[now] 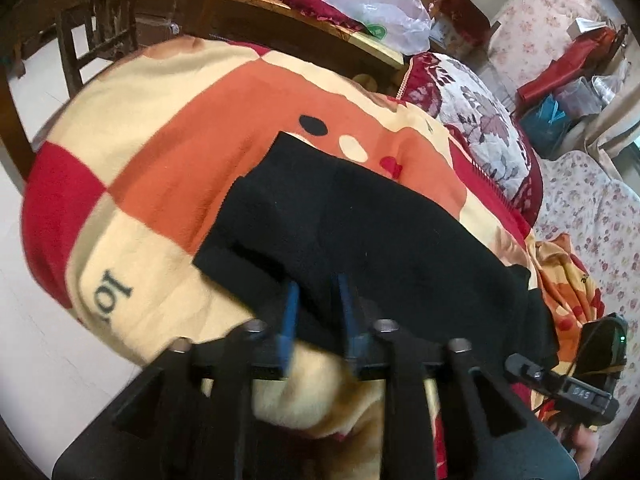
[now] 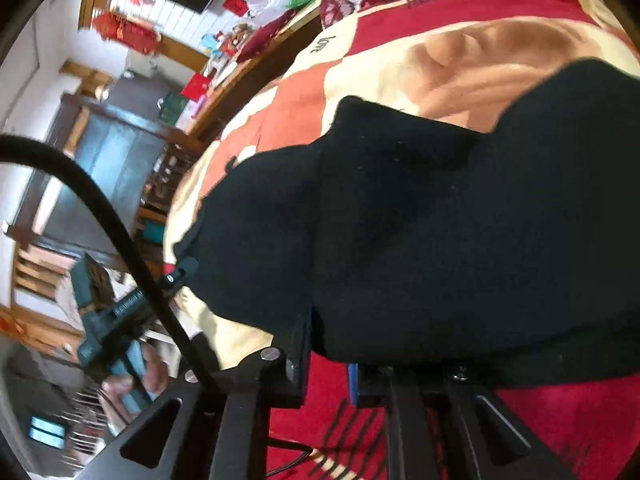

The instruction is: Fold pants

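Black pants [image 1: 360, 224] lie folded over on a patterned orange, cream and red blanket [image 1: 160, 168]. My left gripper [image 1: 318, 292] has its blue-padded fingers closed on the near edge of the pants. In the right wrist view the pants [image 2: 440, 220] fill the middle of the frame, and my right gripper [image 2: 330, 344] is shut on their lower edge, with the cloth draped over the fingers. The right gripper's body also shows in the left wrist view at the lower right [image 1: 568, 392], and the left gripper's body shows at the left of the right wrist view [image 2: 120, 320].
A wooden chair [image 1: 96, 36] stands at the blanket's far left edge. A wooden table [image 1: 280, 8] with a plastic bag [image 1: 380, 8] and a red cushion lies behind. A floral quilt [image 1: 484, 128] and floral sofa [image 1: 592, 208] are to the right. A black cable [image 2: 100, 220] crosses the right wrist view.
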### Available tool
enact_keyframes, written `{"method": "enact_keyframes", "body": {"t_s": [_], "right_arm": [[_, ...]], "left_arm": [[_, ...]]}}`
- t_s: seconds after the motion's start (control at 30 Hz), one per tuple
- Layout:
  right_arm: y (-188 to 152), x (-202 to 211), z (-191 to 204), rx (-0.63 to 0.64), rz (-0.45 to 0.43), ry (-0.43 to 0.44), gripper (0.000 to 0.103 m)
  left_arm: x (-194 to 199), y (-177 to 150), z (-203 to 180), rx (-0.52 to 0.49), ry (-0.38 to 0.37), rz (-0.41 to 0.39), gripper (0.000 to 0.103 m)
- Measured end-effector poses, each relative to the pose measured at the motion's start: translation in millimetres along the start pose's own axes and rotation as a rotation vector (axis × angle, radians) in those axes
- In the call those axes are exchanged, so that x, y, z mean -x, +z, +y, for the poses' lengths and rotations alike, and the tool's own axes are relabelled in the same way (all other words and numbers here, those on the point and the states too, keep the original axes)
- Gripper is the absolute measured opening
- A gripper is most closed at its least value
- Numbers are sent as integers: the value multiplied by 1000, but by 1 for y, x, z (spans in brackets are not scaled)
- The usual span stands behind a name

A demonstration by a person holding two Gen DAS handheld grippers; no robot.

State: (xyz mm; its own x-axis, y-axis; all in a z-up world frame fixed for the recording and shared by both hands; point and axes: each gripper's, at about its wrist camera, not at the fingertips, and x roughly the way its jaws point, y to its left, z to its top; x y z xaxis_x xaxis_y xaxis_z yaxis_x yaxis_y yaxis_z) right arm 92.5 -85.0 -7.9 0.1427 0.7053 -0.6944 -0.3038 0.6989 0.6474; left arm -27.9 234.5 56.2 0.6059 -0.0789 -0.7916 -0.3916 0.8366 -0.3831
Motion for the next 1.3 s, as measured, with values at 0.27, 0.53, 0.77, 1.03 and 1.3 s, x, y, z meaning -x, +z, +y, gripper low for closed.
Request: {"method": "enact_keyframes", "body": {"t_s": [0.27,0.53,0.77,1.03,1.3], "right_arm": [[-15,75,-27,25,-116,-87,40],[-14,144,-105,-165,-274,-221,41],[-9,170,-154,-330,-328,-244,44],[-6,170,-177,-424,-358,-186,44],[-5,170,-182,-425,-367,-144,44]], "left_arm": [[41,-7,-18,-31,20,-109,48],[14,-26,-95,-156,-145,38,55],[-21,-58,-167,-197,-372,246,55],[-44,-72,-202,-94,-428,299,69],[-52,-81,-198,154,-495,395,70]]}}
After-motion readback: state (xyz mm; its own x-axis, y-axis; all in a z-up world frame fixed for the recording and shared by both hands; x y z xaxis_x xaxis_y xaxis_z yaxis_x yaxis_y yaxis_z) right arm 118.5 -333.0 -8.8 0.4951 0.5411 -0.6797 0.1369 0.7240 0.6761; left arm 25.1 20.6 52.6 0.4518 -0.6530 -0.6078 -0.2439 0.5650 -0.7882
